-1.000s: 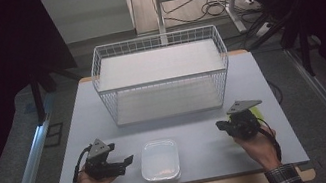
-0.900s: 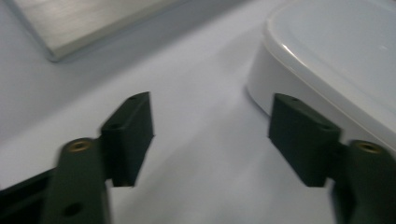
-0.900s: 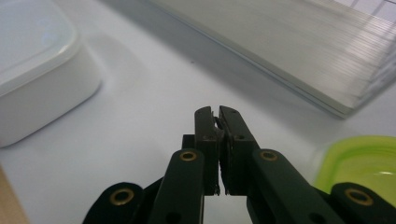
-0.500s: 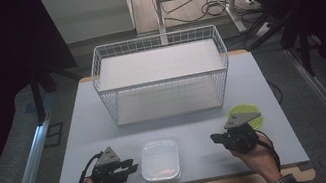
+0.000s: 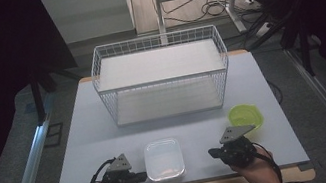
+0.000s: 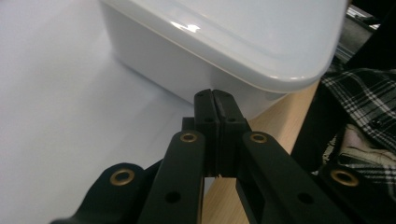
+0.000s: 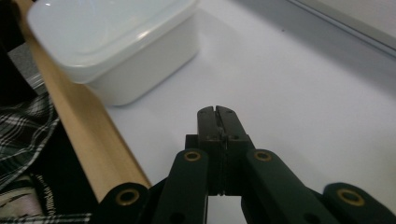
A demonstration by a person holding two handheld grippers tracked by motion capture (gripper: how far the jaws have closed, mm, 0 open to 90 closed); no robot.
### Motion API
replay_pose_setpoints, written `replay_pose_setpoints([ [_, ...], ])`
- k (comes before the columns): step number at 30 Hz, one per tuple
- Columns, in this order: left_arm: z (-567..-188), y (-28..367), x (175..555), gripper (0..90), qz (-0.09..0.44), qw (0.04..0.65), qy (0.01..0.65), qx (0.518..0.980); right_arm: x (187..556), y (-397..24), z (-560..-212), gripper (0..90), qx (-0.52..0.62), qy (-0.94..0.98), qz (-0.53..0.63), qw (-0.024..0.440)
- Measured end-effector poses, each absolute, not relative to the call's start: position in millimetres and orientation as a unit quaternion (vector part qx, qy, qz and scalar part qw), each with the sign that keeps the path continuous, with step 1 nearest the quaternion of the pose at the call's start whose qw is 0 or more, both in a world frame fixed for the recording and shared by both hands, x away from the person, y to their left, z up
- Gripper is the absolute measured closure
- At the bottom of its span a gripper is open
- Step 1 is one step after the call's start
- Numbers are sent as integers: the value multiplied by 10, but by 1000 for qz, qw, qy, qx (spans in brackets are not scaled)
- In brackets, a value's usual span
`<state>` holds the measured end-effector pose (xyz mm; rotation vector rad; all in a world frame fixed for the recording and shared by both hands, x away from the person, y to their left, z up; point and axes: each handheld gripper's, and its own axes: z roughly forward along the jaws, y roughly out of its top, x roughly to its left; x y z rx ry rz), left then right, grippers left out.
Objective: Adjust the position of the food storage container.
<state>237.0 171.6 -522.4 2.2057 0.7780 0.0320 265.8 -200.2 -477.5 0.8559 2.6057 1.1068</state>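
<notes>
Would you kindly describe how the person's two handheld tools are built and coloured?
Both the left tool and right tool are black, each topped by a grey three-cornered plate, with black cables trailing. Their jaw arms carry brass-coloured rivets.

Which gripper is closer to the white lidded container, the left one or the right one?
Left. The left gripper, jaws just closed on nothing, sits right at the white lidded container. The right gripper is apart from it, bare table between.
</notes>
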Motion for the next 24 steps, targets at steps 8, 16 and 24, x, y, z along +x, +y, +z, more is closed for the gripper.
replay_pose_setpoints([
  [8, -5222, 1427, 2413, 893, 7, 400, 291, 869, 2573, -1985, -4800, 897, 299, 873, 377, 73],
  [16, -5301, 1049, 2543, 895, 14, 362, 262, 895, 2540, -1904, -4839, 897, 295, 876, 378, 61],
  [24, -5232, 1373, 3095, 897, 61, 372, 327, 866, 2575, -1756, -4960, 897, 303, 883, 357, 43],
])
